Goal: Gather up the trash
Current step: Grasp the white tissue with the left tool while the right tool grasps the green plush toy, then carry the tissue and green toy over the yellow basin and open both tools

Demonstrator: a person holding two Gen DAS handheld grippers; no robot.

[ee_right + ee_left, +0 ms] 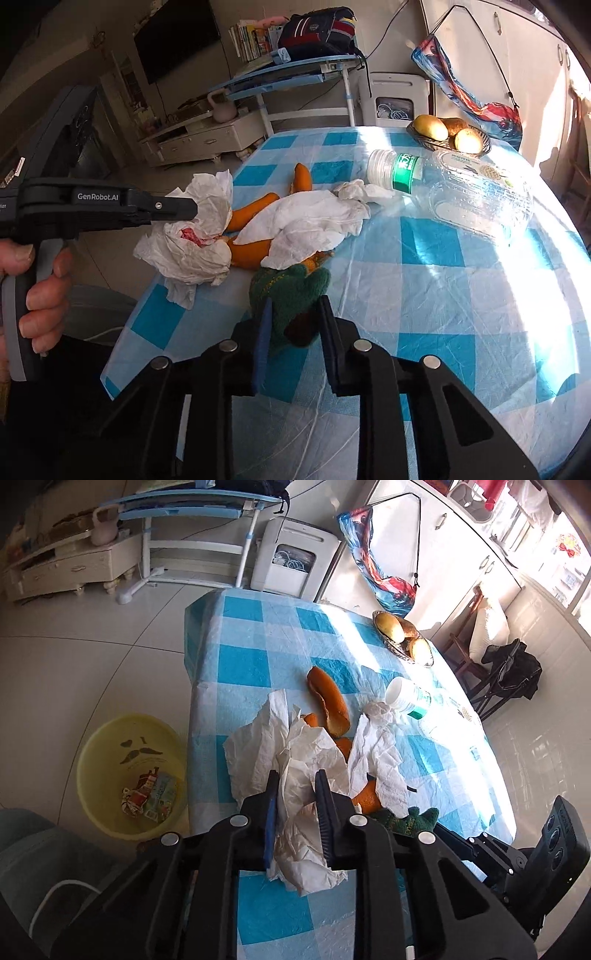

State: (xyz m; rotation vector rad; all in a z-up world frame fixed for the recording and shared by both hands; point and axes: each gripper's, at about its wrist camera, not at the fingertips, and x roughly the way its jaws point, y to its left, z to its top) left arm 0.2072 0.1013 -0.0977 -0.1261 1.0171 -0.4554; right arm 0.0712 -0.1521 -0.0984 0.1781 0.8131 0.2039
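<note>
A worktop [424, 280] covered in a blue-and-white checked cloth holds a scatter of trash. The left tool [295, 794] has its fingers pressed together on a crumpled white tissue [306, 834] at the near left edge of the worktop; seen from the right wrist view, the same tool [195, 210] comes in from the left, held by a person's hand [40, 291], and pinches that tissue [192, 251]. The right tool [293, 317] is closed on a dark green knitted cloth [291, 291] that lies near the front edge of the worktop. Between the two grips lie orange peels [251, 254], partly covered by a second white tissue [314, 221]. Farther back, a clear plastic bottle [402, 173] with a green label lies on its side, next to a clear plastic container [484, 199]. A dark bowl of fruit [448, 134] sits at the far edge in bright sunlight. On the floor to the left of the worktop stands a yellow bin [129, 775] with some colourful wrappers already at its bottom.
</note>
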